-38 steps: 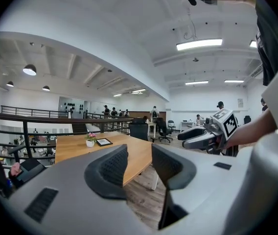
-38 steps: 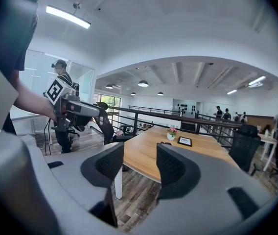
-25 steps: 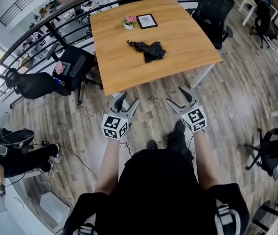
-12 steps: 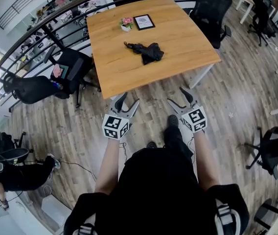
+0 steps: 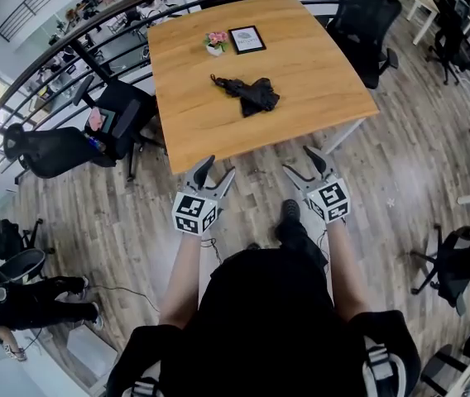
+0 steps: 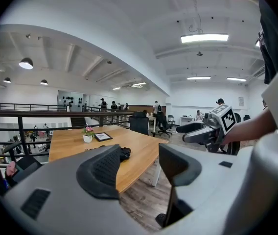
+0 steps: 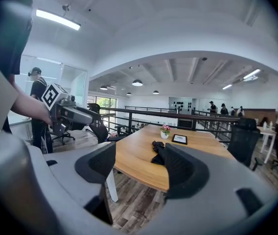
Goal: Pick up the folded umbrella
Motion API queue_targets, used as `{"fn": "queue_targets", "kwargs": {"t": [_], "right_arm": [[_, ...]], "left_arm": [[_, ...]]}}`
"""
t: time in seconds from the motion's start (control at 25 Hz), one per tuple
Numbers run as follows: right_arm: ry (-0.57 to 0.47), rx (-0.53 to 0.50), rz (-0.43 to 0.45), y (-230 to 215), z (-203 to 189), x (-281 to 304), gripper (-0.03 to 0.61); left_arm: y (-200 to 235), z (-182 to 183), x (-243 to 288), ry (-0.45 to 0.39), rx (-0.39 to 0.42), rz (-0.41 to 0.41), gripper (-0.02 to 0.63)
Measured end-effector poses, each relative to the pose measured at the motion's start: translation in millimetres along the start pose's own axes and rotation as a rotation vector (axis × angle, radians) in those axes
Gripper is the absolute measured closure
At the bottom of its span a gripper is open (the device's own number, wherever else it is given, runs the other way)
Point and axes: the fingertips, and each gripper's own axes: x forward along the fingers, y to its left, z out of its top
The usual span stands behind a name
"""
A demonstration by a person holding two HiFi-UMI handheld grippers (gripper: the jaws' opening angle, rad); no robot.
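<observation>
Folded umbrella (image 5: 247, 92), black and crumpled, lies on the wooden counter (image 5: 301, 56), well ahead of both grippers and touched by neither. The left hand-held gripper (image 5: 218, 169) hangs short of the counter's near edge, over the plank floor (image 5: 400, 164), jaws spread wide with nothing between them (only counter and floor show through the gap). The right hand-held gripper (image 5: 295, 160), beside it, is likewise wide and empty. Beyond the umbrella stand a flower pot (image 5: 215, 41) and a framed picture (image 5: 247, 37).

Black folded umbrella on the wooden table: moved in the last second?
No. The black folded umbrella keeps its spot just this side of the black picture frame; only the view shifted.
</observation>
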Motion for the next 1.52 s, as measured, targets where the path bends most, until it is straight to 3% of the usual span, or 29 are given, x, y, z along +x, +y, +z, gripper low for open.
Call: {"fn": "queue_targets", "kwargs": {"t": [0.48,1.04,1.52], "right_arm": [[-0.009,0.013,0.075,-65.3,7.7,42.1,0.253],[0.0,-0.042,0.278,-133.6,14.0,97.4,0.272],[-0.02,-0.06,0.432,-162.5,10.0,132.6,0.276]], "left_arm": [[18.9,17.8,57.9,0.024,-0.003,0.071,0.36],[35.0,28.3,121.6,0.037,-0.049,0.242,0.36],[28.0,36.5,157.9,0.061,-0.03,0.349,0.36]]}}
